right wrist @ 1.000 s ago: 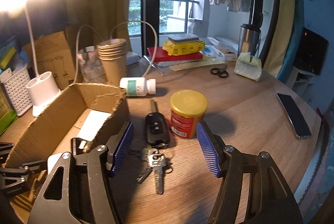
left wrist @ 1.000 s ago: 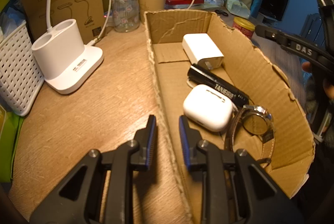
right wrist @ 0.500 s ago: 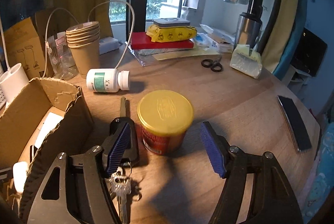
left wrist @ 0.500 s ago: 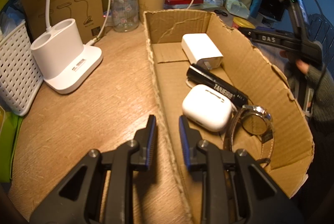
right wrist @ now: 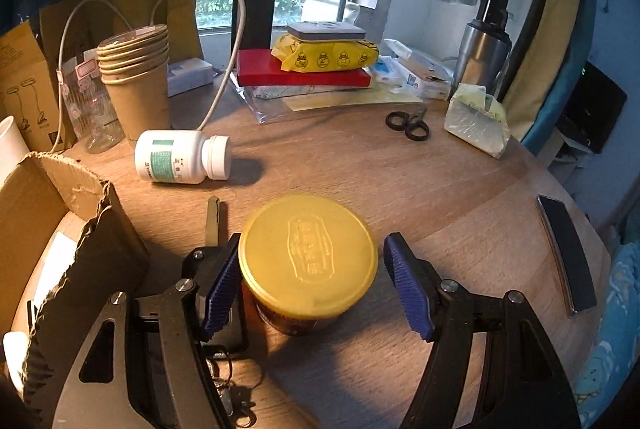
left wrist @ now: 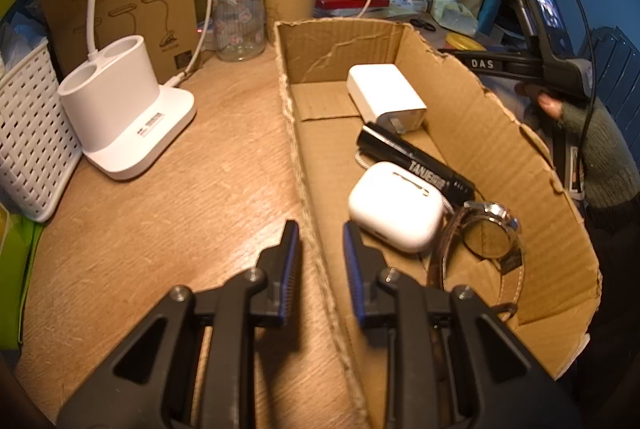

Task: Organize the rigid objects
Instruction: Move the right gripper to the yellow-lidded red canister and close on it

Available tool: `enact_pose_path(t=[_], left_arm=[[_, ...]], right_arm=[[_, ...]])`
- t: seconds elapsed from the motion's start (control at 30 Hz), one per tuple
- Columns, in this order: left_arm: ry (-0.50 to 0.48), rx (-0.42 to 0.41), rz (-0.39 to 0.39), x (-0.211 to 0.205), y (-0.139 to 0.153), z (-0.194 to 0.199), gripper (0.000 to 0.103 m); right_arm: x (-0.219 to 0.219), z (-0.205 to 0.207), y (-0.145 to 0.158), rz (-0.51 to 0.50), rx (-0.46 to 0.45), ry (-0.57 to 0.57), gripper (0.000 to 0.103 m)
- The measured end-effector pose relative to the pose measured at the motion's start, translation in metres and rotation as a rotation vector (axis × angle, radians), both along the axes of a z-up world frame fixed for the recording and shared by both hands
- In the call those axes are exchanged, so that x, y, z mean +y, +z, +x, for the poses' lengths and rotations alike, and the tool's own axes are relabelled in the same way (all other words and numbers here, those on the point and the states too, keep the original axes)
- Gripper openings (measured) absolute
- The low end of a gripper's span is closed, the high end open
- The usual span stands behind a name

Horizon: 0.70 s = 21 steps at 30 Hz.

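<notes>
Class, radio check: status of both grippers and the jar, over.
Left gripper shut on box wall. Right gripper open, jaws just widened, straddling yellow-lidded jar. Car key close beside the jar.

Black triangular-framed left gripper (left wrist: 320, 253), blue ribbed fingers (right wrist: 408, 289), silver screws, grey-green knit sleeve (left wrist: 600, 153)

"TANE…" in white letters on the black tube (left wrist: 416, 165) in the box, "DAS" on the right hand-held gripper (left wrist: 520, 63)
</notes>
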<state>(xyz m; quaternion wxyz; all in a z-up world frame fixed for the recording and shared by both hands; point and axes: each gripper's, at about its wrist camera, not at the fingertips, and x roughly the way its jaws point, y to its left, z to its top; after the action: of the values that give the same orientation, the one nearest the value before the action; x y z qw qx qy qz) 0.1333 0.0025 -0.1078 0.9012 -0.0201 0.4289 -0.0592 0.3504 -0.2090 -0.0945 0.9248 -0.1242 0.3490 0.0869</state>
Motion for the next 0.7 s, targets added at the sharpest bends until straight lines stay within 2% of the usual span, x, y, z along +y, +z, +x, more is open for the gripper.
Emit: enact_pose_path(t=[0.3, 0.4, 0.47, 0.7], left_arm=[[0.0, 0.0, -0.001, -0.0009, 0.0002, -0.0006, 0.024], [0.0, 0.0, -0.001, -0.0008, 0.0002, -0.0007, 0.024], [0.0, 0.0, -0.001, -0.0009, 0.0003, -0.0008, 0.024], [0.0, 0.0, -0.001, -0.0012, 0.0003, -0.0009, 0.024]], right_arm=[[-0.0039, 0.0, 0.0004, 0.045, -0.015, -0.014, 0.072], [-0.0053, 0.0006, 0.0011, 0.059, -0.017, -0.013, 0.069], [-0.0052, -0.0006, 0.0019, 0.06, -0.024, -0.014, 0.061], [-0.009, -0.0009, 0.0028, 0.08, -0.027, -0.022, 0.06]])
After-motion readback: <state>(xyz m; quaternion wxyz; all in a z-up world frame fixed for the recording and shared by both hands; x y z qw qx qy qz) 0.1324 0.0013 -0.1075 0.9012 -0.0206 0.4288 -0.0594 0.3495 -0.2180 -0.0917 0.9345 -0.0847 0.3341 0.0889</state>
